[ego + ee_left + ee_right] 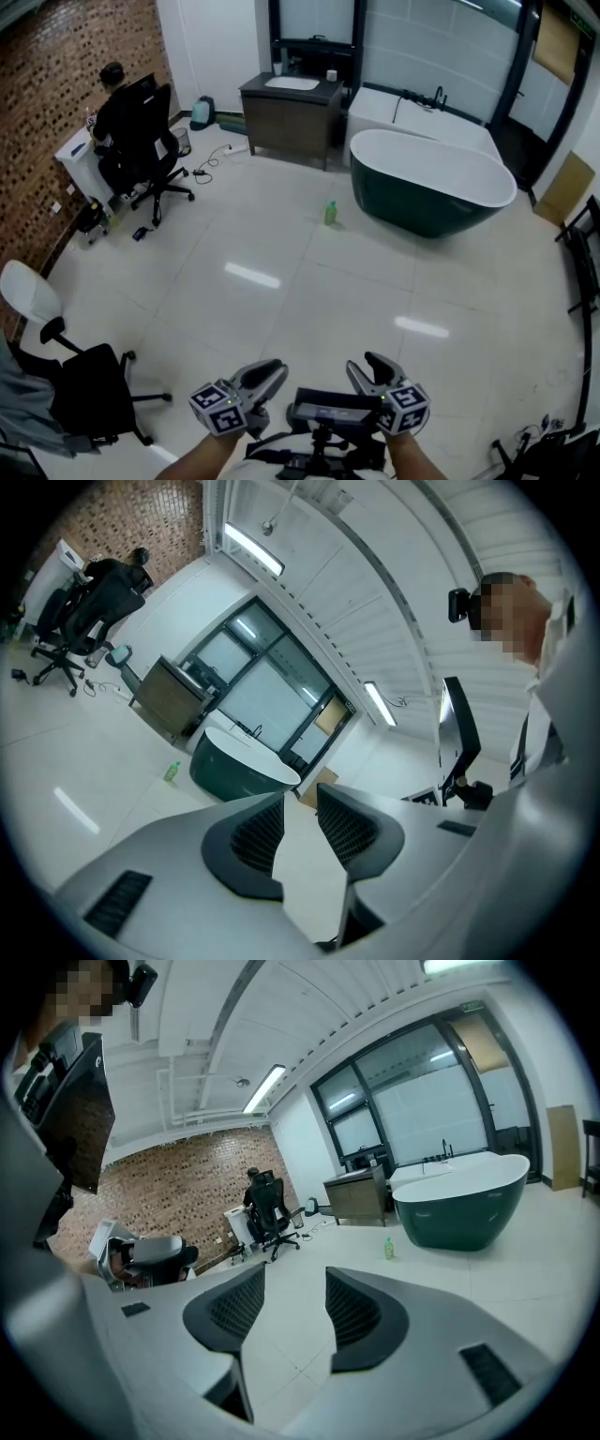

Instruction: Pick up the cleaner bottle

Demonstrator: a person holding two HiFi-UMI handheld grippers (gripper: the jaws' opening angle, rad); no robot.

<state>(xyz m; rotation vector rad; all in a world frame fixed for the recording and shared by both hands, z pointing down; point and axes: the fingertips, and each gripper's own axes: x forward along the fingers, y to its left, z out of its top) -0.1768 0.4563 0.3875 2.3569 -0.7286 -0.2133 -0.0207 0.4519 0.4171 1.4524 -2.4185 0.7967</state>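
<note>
A glossy white tiled floor (281, 281) fills the room, with two bright streaks of reflected light (251, 275) on it. A brick wall (56, 84) runs along the left. Far left, a person sits in a black office chair (150, 141) beside a white toilet (80, 164), with cables (211, 159) lying on the floor nearby. At the far wall stands a dark vanity (291, 112) with a white basin. To its right is a dark green tub (427, 192) with a white rim, and frosted glass panels (422, 47) in black frames behind it. Another chair (84, 394) stands near left. Strip lights (267, 1087) hang from the white ceiling.
</note>
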